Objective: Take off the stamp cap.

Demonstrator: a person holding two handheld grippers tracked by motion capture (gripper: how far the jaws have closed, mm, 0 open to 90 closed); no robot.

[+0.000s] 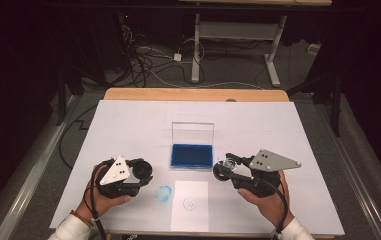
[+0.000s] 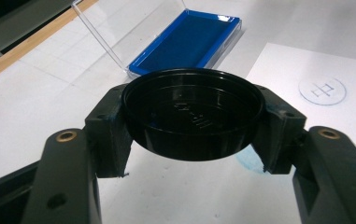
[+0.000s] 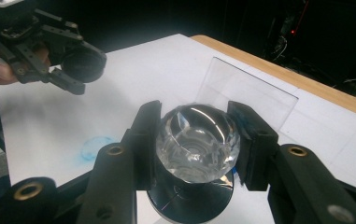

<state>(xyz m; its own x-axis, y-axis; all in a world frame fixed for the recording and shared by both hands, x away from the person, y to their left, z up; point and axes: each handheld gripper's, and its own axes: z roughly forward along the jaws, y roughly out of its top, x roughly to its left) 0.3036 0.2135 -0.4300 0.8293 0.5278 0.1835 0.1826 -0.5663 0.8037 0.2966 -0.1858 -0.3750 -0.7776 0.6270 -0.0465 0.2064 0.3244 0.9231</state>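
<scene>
black: 1 cap (image 2: 193, 112), 2 grippers

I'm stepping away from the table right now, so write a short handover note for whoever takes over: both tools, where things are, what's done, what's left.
Left tool: shut on the black cap, held off the table, hollow side facing the camera.
Right tool: shut on the stamp by its clear faceted handle, dark base away from the camera.
Ink pad: open, clear lid upright, mid table between the tools.
Paper sheet: at the near edge, with one round blue stamp mark.
Blue ink smudge on the table cover left of the sheet.
Done: cap off, one print made.
Likely left: recap the stamp, close the ink pad.
</scene>
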